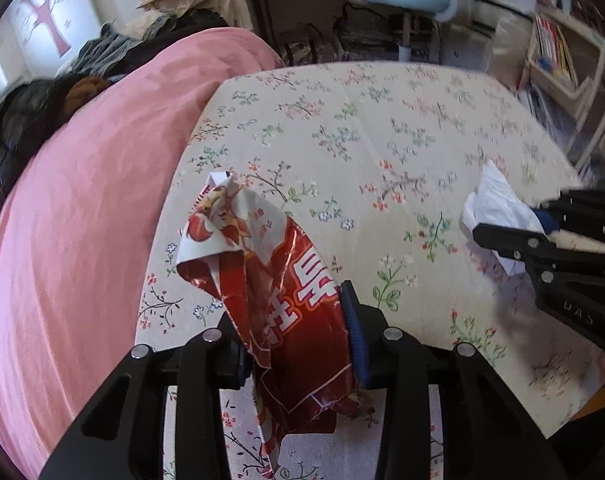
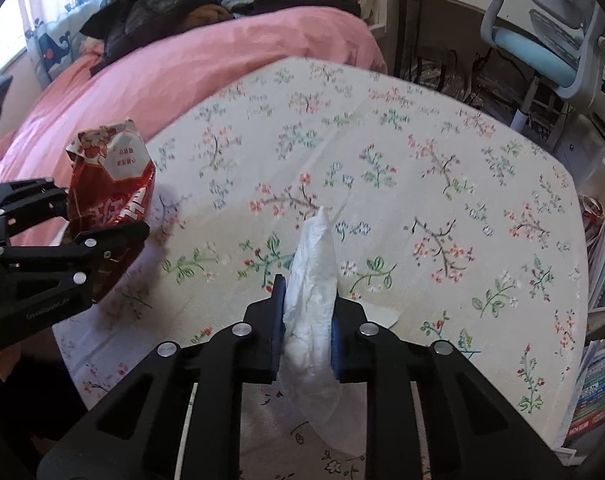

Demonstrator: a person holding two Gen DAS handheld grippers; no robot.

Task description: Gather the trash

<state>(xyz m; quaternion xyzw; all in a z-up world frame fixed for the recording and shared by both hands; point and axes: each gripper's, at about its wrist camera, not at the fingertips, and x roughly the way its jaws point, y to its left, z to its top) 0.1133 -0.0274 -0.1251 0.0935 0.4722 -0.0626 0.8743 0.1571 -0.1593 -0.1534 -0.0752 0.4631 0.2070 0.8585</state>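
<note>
My left gripper [image 1: 298,344] is shut on a crumpled red and white snack wrapper [image 1: 278,292] and holds it above the floral tablecloth [image 1: 362,140]. It also shows at the left of the right wrist view [image 2: 102,220], with the wrapper [image 2: 110,184] in it. My right gripper [image 2: 306,328] is shut on a crumpled white tissue [image 2: 312,296] and holds it above the table. In the left wrist view the right gripper [image 1: 542,224] sits at the right edge with the tissue [image 1: 494,204] sticking out of it.
A bed with a pink cover [image 1: 82,200] and piled dark clothes [image 2: 154,16] lies left of the table. A blue desk chair [image 2: 542,52] and a desk stand behind it. Stacked books and shelves [image 2: 594,392] are on the right.
</note>
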